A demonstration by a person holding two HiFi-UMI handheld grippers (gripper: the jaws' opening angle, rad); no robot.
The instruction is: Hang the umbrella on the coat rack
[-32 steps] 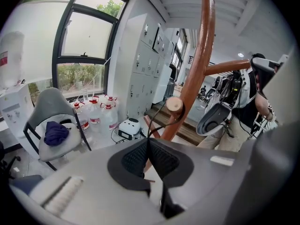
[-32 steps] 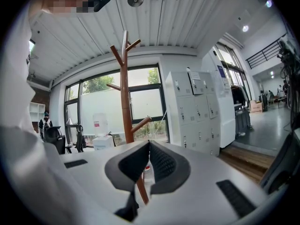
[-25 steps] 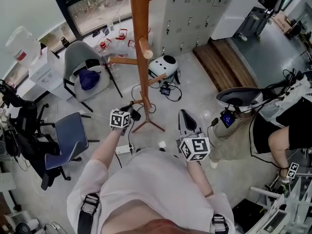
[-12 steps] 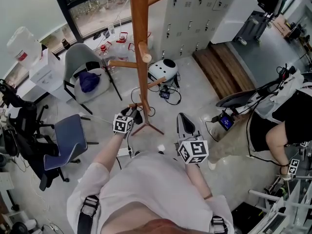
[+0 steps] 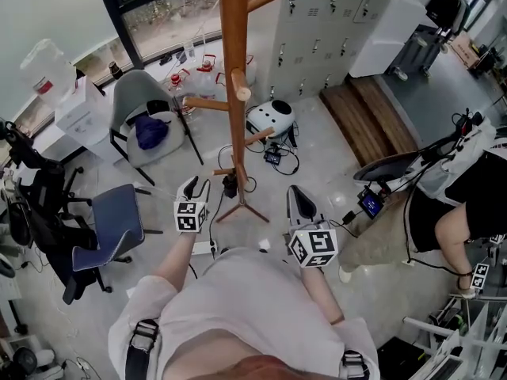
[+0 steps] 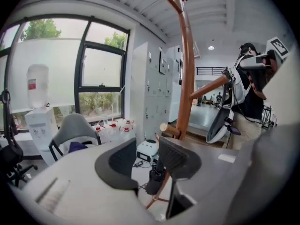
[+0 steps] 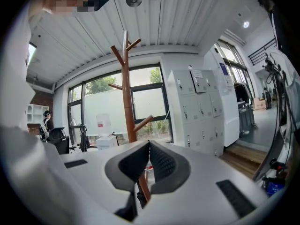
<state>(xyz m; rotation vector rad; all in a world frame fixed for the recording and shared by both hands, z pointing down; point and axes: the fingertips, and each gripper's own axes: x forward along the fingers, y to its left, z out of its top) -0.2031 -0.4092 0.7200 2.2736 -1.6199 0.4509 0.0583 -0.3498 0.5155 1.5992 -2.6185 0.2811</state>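
The wooden coat rack (image 5: 234, 93) stands in front of me. A small black folded umbrella (image 5: 230, 185) hangs from one of its low pegs (image 5: 223, 171), close to the pole. My left gripper (image 5: 193, 186) is just left of the umbrella and apart from it; its jaws are opening and nothing is between them. In the left gripper view the umbrella (image 6: 154, 180) shows beyond the spread jaws of the left gripper (image 6: 147, 145), beside the rack pole (image 6: 186, 78). My right gripper (image 5: 300, 203) hangs right of the rack base, shut and empty. In its own view the right gripper (image 7: 149, 145) points at the rack (image 7: 127, 102).
A grey shell chair (image 5: 142, 109) and a blue office chair (image 5: 111, 220) stand to the left. A white device (image 5: 270, 119) with cables lies on the floor behind the rack. Grey lockers (image 5: 317, 30) line the back wall. A seated person (image 5: 444, 204) is at the right.
My left gripper was shut at the umbrella by the low peg; it has opened and drawn back to the left and upward. The umbrella stays hanging. The right gripper has not moved.
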